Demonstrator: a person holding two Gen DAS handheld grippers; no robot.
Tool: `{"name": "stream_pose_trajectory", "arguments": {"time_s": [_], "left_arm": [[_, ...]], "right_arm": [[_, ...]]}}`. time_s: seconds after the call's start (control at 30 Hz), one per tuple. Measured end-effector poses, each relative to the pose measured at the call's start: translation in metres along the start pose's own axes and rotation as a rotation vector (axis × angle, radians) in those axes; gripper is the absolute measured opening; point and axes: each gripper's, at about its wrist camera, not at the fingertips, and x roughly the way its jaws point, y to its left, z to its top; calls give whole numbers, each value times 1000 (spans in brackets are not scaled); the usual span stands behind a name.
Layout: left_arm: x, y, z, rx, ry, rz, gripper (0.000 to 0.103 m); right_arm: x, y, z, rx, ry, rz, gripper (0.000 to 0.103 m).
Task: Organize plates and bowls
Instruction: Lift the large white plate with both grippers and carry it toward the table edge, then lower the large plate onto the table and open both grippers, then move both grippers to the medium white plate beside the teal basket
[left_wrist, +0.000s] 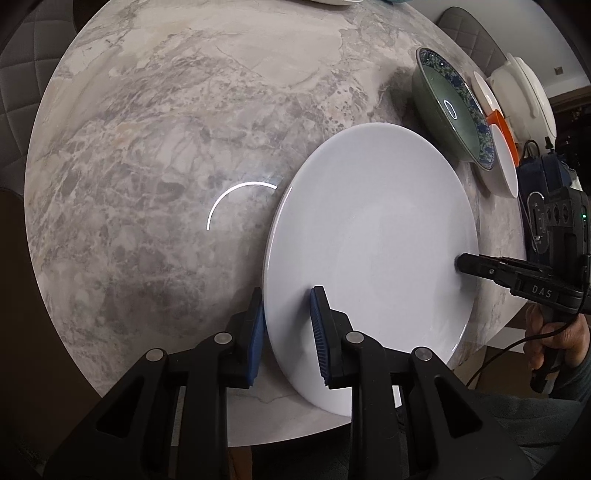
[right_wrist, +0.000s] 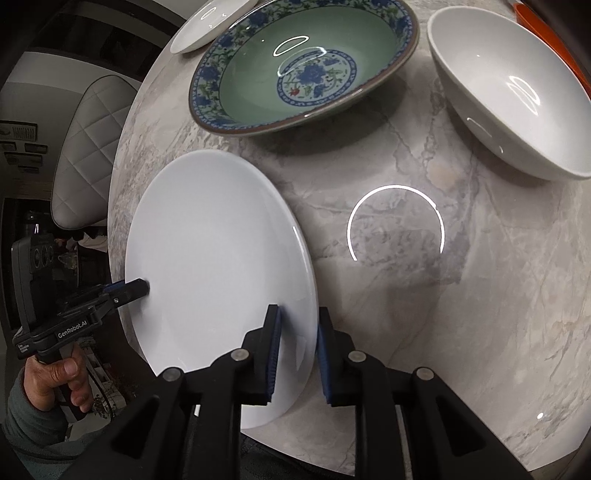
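Note:
A large white plate lies at the near edge of the marble table. My left gripper is shut on its near-left rim, one blue pad above and one below. My right gripper is shut on the plate's opposite rim; it shows in the left wrist view at the plate's right edge. The left gripper shows in the right wrist view. A green bowl with blue flower pattern sits beyond the plate. A white bowl sits to its right.
A small white plate lies at the far edge behind the green bowl. An orange object and a white lidded container stand past the bowls. Padded chairs surround the table.

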Motion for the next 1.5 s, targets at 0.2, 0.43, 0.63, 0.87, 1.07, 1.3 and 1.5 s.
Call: {"name": "stream_pose_trajectory", "arguments": {"time_s": [0.2, 0.43, 0.63, 0.87, 1.07, 1.3, 1.5], "left_arm": [[0, -7, 1, 4, -39, -19, 37], [-5, -20, -3, -5, -93, -26, 65], [-51, -10, 0, -38, -280, -117, 83], [-87, 2, 49, -115, -393, -99, 85], [-98, 36, 85, -306, -335, -51, 85], [-99, 55, 115, -363, -346, 1, 85], [-95, 55, 180, -302, -366, -34, 84]], "right_arm": [[3, 10, 3, -59, -15, -47, 25], [2, 21, -4, -159, -58, -154, 40], [-36, 12, -18, -147, -210, -110, 62], [-96, -11, -2, -108, -368, -7, 75], [-140, -30, 34, -75, -447, 55, 75], [-155, -52, 71, -49, -454, 139, 75], [-157, -63, 145, -25, -408, 232, 75]]}}
